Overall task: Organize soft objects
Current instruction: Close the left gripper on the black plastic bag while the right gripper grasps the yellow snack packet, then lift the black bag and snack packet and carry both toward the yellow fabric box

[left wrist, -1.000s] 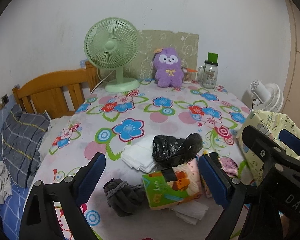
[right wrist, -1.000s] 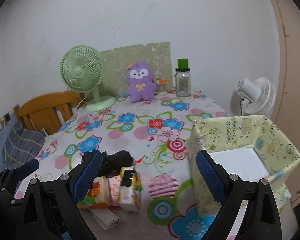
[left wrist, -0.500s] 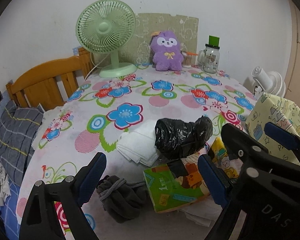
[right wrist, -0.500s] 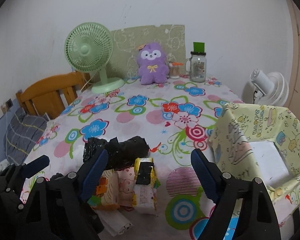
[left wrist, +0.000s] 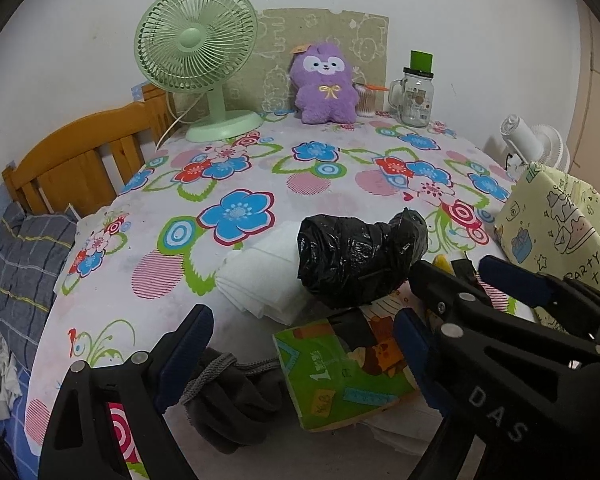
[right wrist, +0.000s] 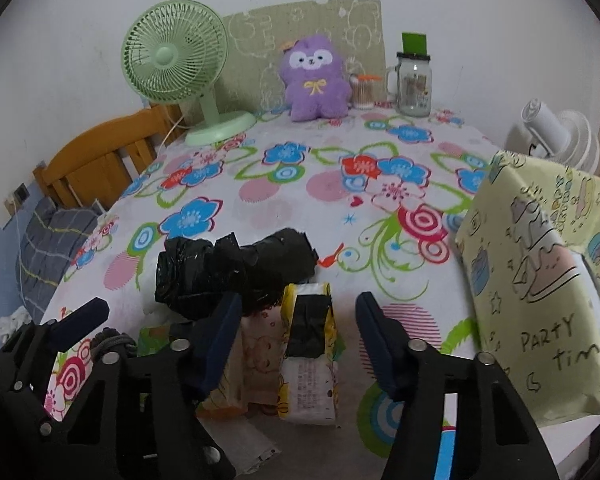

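Right gripper [right wrist: 298,338]: fingers closing, astride yellow tissue pack [right wrist: 309,354], seemingly not touching | left gripper [left wrist: 302,350]: fingers apart, you straddle green pack [left wrist: 342,372].

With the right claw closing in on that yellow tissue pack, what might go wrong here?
1. The right claw, whose jaws have just been closing, straddles the yellow tissue pack without pressing it yet; the pink pack leans right beside it and may get pinched or dragged along.
2. The black plastic bag rests against the packs and could topple when they move.
3. The left claw hangs open close by, so the two claws might collide.
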